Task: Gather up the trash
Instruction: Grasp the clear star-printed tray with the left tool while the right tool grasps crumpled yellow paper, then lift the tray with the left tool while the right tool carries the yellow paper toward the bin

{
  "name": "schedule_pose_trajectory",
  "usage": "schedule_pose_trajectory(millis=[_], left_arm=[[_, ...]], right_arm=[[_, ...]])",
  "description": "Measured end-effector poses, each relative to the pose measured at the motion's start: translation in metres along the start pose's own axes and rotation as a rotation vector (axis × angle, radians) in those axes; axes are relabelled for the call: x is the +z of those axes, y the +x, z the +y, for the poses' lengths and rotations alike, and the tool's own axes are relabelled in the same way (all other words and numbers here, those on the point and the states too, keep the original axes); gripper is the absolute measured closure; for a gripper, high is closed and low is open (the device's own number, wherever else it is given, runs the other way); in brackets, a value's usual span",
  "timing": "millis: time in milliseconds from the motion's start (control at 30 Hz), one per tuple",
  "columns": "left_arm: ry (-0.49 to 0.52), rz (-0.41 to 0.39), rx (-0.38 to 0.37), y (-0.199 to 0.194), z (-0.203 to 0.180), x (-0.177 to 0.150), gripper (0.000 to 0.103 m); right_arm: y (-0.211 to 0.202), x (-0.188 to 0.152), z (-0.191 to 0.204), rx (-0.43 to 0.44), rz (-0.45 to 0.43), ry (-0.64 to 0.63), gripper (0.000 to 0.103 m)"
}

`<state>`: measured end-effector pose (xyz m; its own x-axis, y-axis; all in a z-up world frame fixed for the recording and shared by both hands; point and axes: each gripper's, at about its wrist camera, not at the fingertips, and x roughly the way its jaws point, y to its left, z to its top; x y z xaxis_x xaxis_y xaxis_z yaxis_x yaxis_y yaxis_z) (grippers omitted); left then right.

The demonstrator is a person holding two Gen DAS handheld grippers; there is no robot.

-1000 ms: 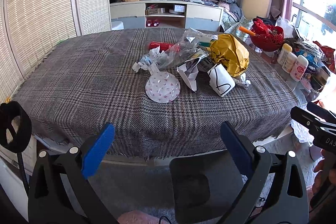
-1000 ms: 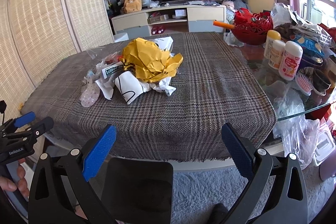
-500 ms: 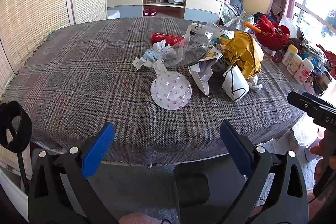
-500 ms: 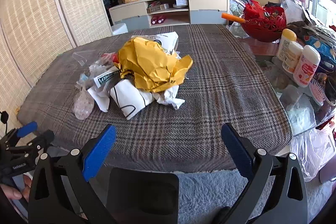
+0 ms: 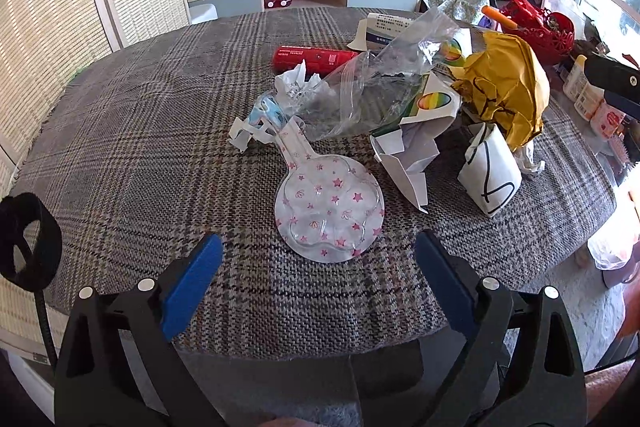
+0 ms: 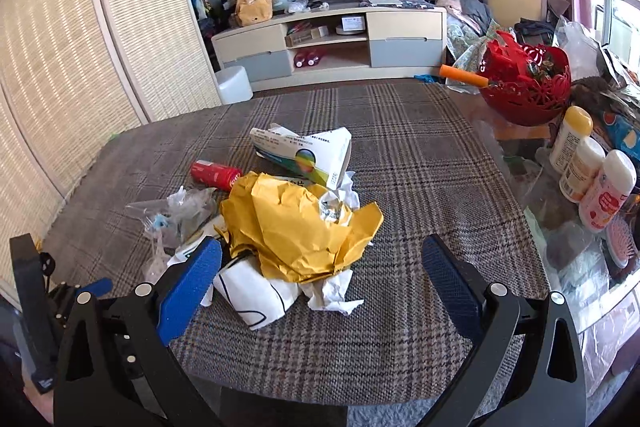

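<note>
Surface (image 5: pixel 132 155): round, under a grey plaid cloth; trash heaped right of centre in the left wrist view, toward the near edge in the right wrist view.
Left claw (image 5: pixel 318 281): above the near edge, jaws wide but closing, nothing between the blue pads; clear star-printed plastic piece just ahead.
Right claw (image 6: pixel 320 281): over the near edge, jaws wide, nothing gripped; left pad overlapping the edge of the heap in view, contact impossible to tell.
Star-printed plastic piece (image 5: pixel 330 209): flat on the cloth, nearest the near edge, narrow neck pointing into the heap.
Clear plastic bag (image 5: pixel 376 83): crumpled, at the middle of the heap, lying over the torn white scraps.
Yellow crumpled paper (image 6: pixel 296 227): largest piece, on top of the heap, resting on white paper.
White paper with black lines (image 6: pixel 252 297): at the near side of the heap, partly under the yellow crumpled paper.
Red tube (image 5: pixel 314 57): lying flat on the far side of the heap.
White printed box (image 6: pixel 308 151): crushed, behind the yellow crumpled paper, toward the far edge.
Red basket (image 6: pixel 524 87): at the far right edge, off the cloth.
Bottles (image 6: pixel 588 167): upright along the right edge, well apart from the heap.
</note>
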<state>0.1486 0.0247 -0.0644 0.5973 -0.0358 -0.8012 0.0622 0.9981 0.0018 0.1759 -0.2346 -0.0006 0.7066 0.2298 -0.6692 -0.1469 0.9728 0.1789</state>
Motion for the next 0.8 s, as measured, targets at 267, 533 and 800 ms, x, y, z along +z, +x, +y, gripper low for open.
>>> schedule_pose_trajectory(millis=[267,533,800], left_arm=[[-0.021,0.049,0.007,0.033,0.004,0.011,0.021],[-0.012,0.055,0.001,0.052,0.003,0.021,0.021],[0.024,0.041,-0.001,0.049,0.007,0.021,0.037]], right_arm=[[0.035,0.016,0.015,0.039,0.02,0.0,0.005],[0.066,0.014,0.025,0.007,0.08,-0.05,0.004],[0.073,0.007,0.011,0.086,0.102,-0.004,0.009]])
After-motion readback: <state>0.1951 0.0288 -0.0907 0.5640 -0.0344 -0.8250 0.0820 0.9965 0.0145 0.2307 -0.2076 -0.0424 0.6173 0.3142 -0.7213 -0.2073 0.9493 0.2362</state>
